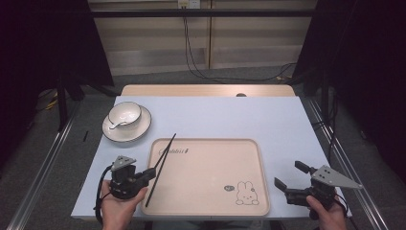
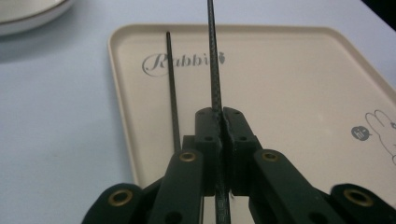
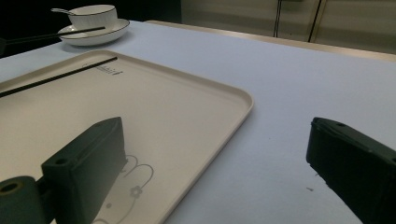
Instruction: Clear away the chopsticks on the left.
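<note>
**Left gripper clamps one chopstick over the tray; right gripper waits open**

The person's left hand (image 1: pixel 117 203) comes in from the bottom edge of the high view, cupping the left gripper (image 1: pixel 152 171) from below and aiming it rightward toward the near left edge of the beige tray (image 1: pixel 210 208). Its jaws are pressed together on a black chopstick (image 2: pixel 215 70), which passes between the pads and runs on forward past them (the left gripper view shows the stick pinched squarely in the middle of the closed pads). In the high view the held stick slants up and away across the tray's left edge, its far tip out over the pale blue table (image 1: pixel 230 117). A second chopstick (image 2: pixel 171 88) lies flat inside the tray, just beside the held one and close to the tray's left wall, its tip near the printed "Rabbit" lettering.

The right hand (image 1: pixel 330 215) holds the right gripper (image 1: pixel 290 175) at the tray's near right corner, pointing left toward it. Its jaws stand wide apart with nothing between them.

A bowl (image 1: pixel 124 114) with a spoon (image 1: pixel 116 125) sits on a saucer (image 1: pixel 139 132) beyond the tray's far left corner.
</note>
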{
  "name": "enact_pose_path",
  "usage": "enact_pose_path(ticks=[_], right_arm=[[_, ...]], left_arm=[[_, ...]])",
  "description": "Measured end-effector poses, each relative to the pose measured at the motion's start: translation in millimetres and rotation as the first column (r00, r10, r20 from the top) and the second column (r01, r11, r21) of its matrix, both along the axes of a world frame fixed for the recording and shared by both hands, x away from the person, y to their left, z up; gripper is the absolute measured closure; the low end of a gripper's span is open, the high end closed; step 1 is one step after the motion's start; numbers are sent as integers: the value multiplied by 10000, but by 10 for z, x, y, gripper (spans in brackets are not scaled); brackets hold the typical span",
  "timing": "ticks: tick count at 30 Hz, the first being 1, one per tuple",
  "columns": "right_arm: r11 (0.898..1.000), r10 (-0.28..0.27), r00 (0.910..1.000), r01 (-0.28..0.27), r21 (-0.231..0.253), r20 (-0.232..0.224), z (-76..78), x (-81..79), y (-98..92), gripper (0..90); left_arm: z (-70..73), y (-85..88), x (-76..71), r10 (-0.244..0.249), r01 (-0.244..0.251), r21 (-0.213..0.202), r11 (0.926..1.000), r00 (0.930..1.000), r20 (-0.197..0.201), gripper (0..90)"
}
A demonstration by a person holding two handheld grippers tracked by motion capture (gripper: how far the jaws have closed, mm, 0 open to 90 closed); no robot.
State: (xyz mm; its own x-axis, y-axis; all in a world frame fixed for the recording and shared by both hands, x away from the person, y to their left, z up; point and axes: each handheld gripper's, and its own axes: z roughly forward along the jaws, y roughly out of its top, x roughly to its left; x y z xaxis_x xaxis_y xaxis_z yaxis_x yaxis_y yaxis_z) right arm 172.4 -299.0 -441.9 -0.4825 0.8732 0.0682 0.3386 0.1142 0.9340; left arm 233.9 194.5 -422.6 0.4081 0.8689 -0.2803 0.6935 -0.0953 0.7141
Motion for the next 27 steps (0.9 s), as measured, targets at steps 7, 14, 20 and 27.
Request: enact_pose_path(ticks=[7,14,20,27], right_arm=[[10000,26,10000,-26,-34,-22,-1,5,11,44],[10000,13,10000,-13,-63,-31,-4,8,8,45],[9999,124,9999,-124,-84,-32,-8,17,9,45],[9999,119,9999,-119,-43,-93,-9,15,15,45]], left_arm=[[-154,-30,32,102,-97,118,9999,9991,-401,858],[-236,-150,66,-133,165,424,9990,9970,-765,858],[-312,-184,108,-105,188,707,9973,9931,-1166,857],[-363,-211,120,-229,351,789,9963,9883,-1506,855]])
